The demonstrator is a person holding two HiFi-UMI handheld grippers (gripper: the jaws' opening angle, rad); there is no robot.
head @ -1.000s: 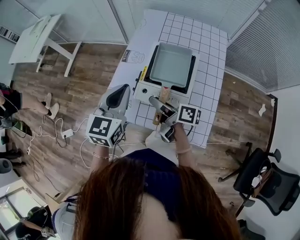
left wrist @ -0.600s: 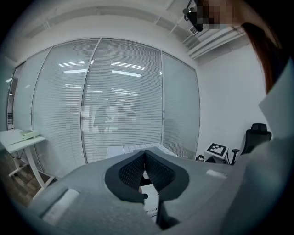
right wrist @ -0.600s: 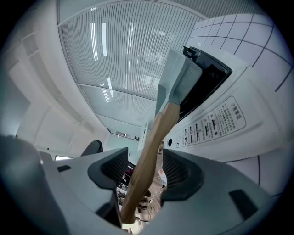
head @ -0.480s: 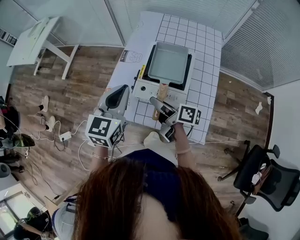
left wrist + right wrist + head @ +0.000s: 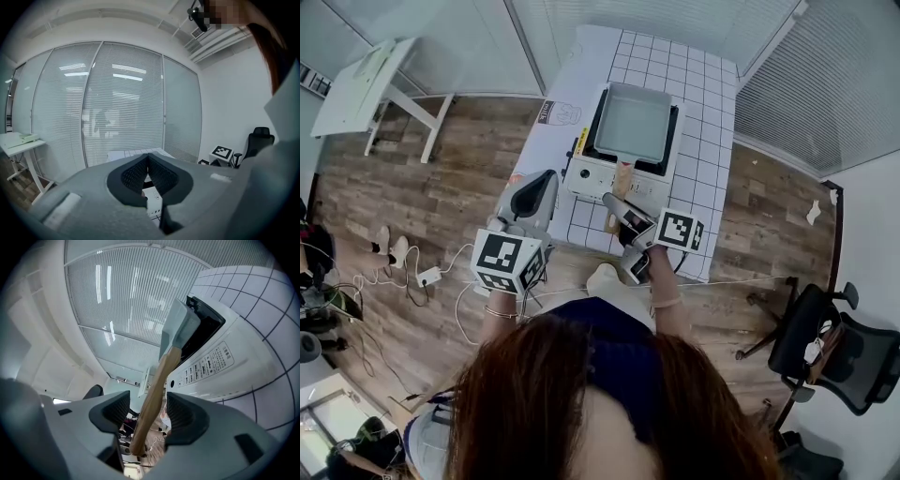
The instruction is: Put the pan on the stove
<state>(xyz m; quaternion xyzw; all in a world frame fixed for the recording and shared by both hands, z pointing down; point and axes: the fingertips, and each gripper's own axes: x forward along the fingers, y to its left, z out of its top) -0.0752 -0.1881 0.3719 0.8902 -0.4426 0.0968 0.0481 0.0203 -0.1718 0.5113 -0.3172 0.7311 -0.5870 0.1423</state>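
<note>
There is one pan (image 5: 633,124), and it sits on top of the one stove (image 5: 602,176). The stove stands on the near left part of the white worktop (image 5: 712,141). There is bare worktop behind the stove and along its right side, up to the right edge. The pan's wooden handle (image 5: 157,385) sticks out past the stove's front edge, toward the person.

There are two claws. The right claw (image 5: 612,201) is spread wide. The handle runs between its two jaws with a gap on each side, so it is not gripped. The left claw (image 5: 148,161) is clenched tight with nothing in it. It hangs by the near left corner of the worktop, apart from the stove.

All around the worktop is open wood floor (image 5: 450,197). One small white table (image 5: 366,75) stands far off to the left. One black chair (image 5: 830,342) stands off to the right.
</note>
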